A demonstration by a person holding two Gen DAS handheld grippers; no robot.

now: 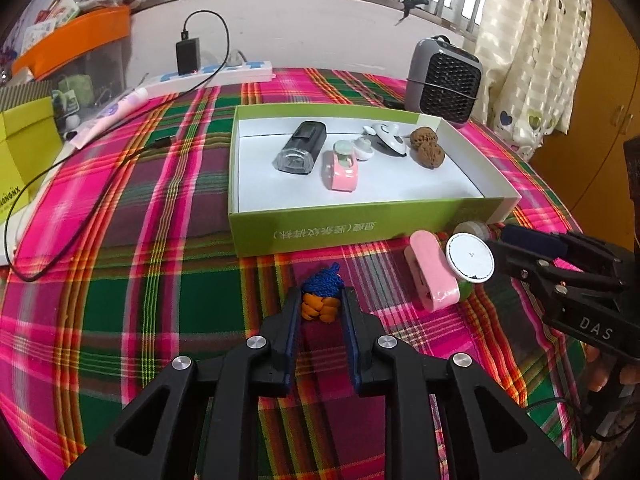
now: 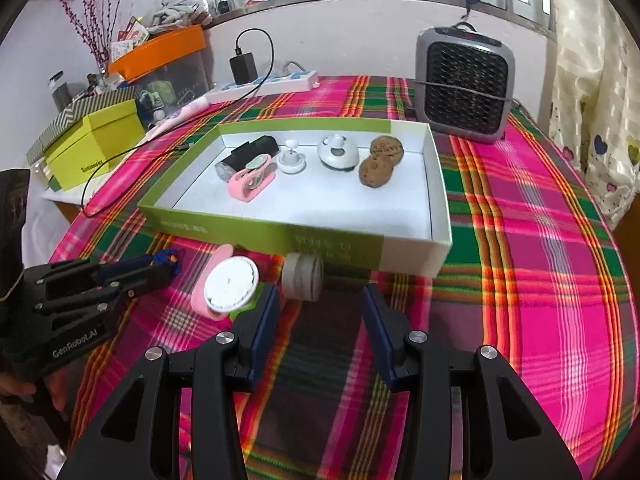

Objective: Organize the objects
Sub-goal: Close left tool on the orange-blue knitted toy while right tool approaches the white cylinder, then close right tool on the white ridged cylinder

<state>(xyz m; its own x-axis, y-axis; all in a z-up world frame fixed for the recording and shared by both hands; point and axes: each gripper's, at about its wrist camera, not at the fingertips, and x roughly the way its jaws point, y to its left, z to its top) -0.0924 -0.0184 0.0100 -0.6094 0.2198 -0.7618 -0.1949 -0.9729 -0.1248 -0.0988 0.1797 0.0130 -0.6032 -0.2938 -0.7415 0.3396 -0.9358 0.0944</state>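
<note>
A green box (image 1: pixel 360 232) with a white inside holds a black bike light (image 1: pixel 300 148), a pink toy car (image 1: pixel 340 168), small white gadgets (image 1: pixel 388 138) and two walnuts (image 1: pixel 428 148). My left gripper (image 1: pixel 322 300) is shut on a blue and orange knotted ball (image 1: pixel 320 296) on the cloth in front of the box; it shows in the right wrist view (image 2: pixel 166 260). My right gripper (image 2: pixel 320 300) is open, just short of a grey tape roll (image 2: pixel 302 276) by the box wall. A pink item with a white round disc (image 2: pixel 230 284) lies to its left.
A grey fan heater (image 1: pixel 442 80) stands behind the box. A power strip (image 1: pixel 216 74) with a black charger and cable lies at the back left. Yellow-green boxes (image 2: pixel 96 140) and an orange bin (image 2: pixel 160 50) stand at the left. Plaid cloth (image 2: pixel 520 240) covers the table.
</note>
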